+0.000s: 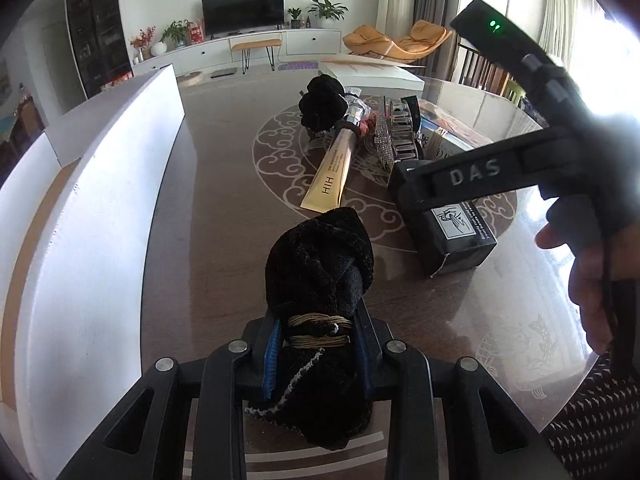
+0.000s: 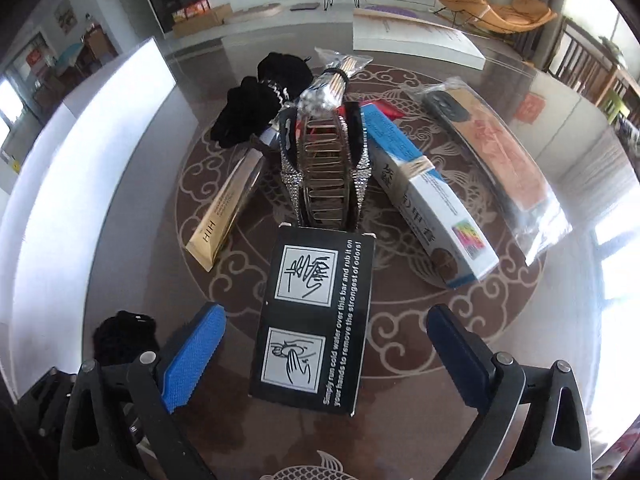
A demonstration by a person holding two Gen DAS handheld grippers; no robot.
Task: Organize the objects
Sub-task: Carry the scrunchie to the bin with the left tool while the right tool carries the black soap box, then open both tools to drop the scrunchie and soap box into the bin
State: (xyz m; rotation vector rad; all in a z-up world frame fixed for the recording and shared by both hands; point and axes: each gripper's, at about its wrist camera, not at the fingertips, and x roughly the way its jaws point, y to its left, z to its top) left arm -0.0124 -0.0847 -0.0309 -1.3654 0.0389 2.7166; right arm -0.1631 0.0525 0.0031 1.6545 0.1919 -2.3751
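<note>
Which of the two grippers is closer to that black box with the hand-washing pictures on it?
Right. The right gripper hangs open with the black box between its fingers, not touching it. The left gripper is off to the side, shut on a black furry scrunchie.

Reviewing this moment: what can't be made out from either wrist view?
- Left wrist: what sits inside the white box; its wall blocks it.
- Left wrist: the black box, partly behind the right gripper.
- Right wrist: print on the blue-and-white box, too small.
</note>
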